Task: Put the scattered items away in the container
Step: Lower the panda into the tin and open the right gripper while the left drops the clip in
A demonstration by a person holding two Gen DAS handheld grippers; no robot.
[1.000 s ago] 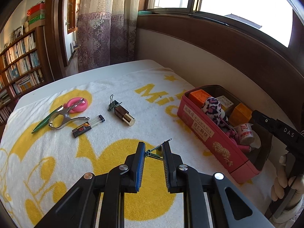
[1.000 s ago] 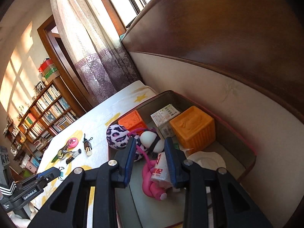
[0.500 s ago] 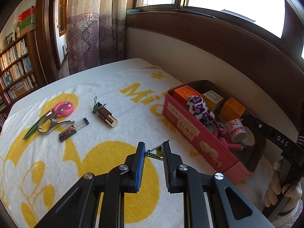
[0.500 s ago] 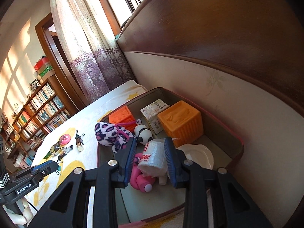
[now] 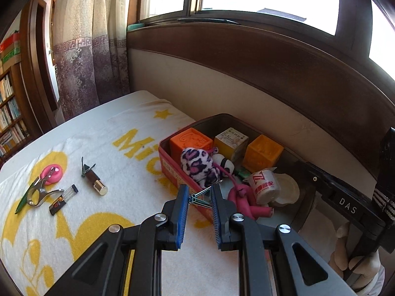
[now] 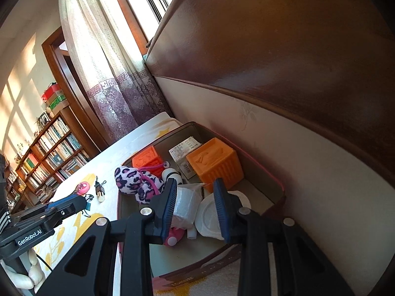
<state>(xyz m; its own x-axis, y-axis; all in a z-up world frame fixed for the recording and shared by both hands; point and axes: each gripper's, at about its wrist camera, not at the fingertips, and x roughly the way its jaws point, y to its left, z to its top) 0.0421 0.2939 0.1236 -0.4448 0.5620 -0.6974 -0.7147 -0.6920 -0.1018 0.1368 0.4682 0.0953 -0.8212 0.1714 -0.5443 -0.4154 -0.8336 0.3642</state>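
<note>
My left gripper [image 5: 198,193] is shut on a small binder clip [image 5: 201,197] and hangs just over the near wall of the pink box [image 5: 170,170]. My right gripper [image 6: 195,190] is open above the box's near end, with nothing between its pads. Below it a white cup [image 6: 185,204] lies on its side beside a white lid [image 6: 209,217]. On the towel to the left lie a brown lipstick tube [image 5: 95,182], a pink ring [image 5: 53,174], a metal clamp [image 5: 39,192], a green pen [image 5: 21,204] and a small black-and-clear tube [image 5: 63,198].
The box also holds two orange blocks [image 5: 190,144] [image 5: 263,153], a small carton [image 5: 230,140], a leopard plush [image 5: 197,165] and a pink toy [image 5: 244,199]. A padded wall with a dark wooden ledge [image 5: 271,69] runs right behind the box. Bookshelves stand far left.
My left gripper has carried the binder clip rightwards from over the towel to the box's near wall. My right gripper has drawn back a little from the cup.
</note>
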